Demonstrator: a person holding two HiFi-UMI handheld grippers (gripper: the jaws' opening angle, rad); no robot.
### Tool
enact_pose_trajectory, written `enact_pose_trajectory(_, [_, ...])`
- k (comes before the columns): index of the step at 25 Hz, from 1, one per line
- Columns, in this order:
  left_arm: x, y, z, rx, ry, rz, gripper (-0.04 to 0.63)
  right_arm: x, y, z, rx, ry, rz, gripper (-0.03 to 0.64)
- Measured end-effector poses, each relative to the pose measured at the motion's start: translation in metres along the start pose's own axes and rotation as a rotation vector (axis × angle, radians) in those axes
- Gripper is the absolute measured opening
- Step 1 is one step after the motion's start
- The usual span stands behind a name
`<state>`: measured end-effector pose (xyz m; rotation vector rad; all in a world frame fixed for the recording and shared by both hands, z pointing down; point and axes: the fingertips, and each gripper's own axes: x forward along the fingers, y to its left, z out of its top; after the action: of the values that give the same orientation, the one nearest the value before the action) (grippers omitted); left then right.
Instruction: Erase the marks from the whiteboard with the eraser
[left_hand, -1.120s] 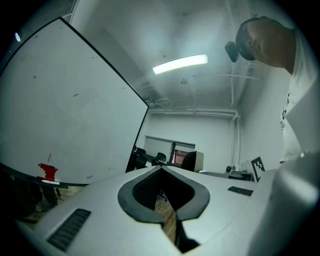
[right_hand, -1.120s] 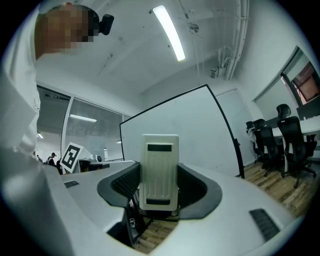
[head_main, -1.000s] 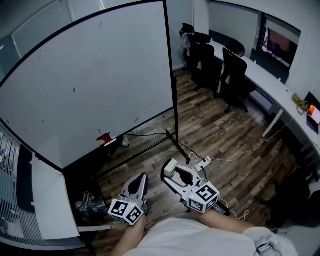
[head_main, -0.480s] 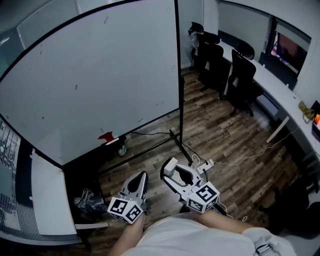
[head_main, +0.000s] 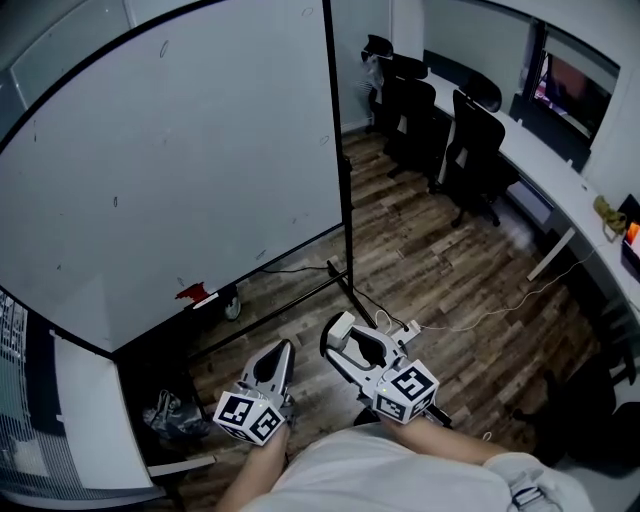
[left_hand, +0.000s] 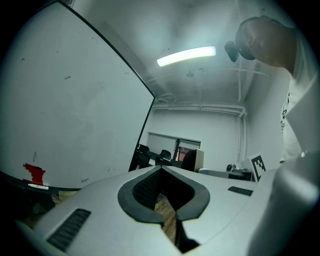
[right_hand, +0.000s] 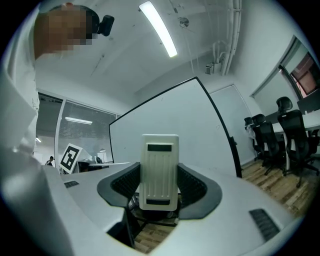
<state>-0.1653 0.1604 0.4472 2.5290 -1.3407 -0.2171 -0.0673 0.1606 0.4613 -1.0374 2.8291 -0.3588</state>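
Observation:
The big whiteboard (head_main: 190, 160) stands on a wheeled frame ahead of me, with several small dark marks such as one (head_main: 114, 201) scattered over it. A red object (head_main: 190, 293) sits on its bottom ledge and also shows in the left gripper view (left_hand: 34, 173). My right gripper (head_main: 343, 342) is held low in front of my body, well short of the board, shut on a white eraser (head_main: 341, 329) (right_hand: 159, 172). The left gripper (head_main: 282, 352) hangs beside it, jaws closed together on nothing (left_hand: 162, 200). The board fills the background of the right gripper view (right_hand: 170, 122).
Black office chairs (head_main: 470, 140) line a long white desk (head_main: 560, 170) at the right. A power strip (head_main: 405, 328) with trailing cables lies on the wood floor by the board's foot. A dark bag (head_main: 165, 410) lies on the floor beside a white panel (head_main: 85, 400) at the left.
The head view has swung, so the whiteboard and red object sit further left in the picture. Both grippers keep the same pose and the eraser stays gripped.

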Motion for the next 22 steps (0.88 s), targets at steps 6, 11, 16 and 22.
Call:
enact_pose_trajectory(6, [0.062, 0.007, -0.01, 0.012, 0.018, -0.004, 0.008, 0.012, -0.054, 0.006, -0.003, 0.024, -0.005, 0.233])
enact_pose_trajectory(11, [0.113, 0.013, -0.022, -0.007, 0.038, -0.006, 0.008, 0.016, -0.1, 0.011, 0.01, 0.031, 0.003, 0.232])
enact_pose_trajectory(16, [0.158, 0.007, -0.032, -0.003, 0.065, 0.0, 0.007, 0.015, -0.144, 0.026, 0.042, 0.017, 0.008, 0.233])
enact_pose_trajectory(22, [0.197, -0.005, -0.017, 0.026, 0.05, -0.013, 0.007, 0.014, -0.167, 0.049, 0.03, -0.012, 0.059, 0.232])
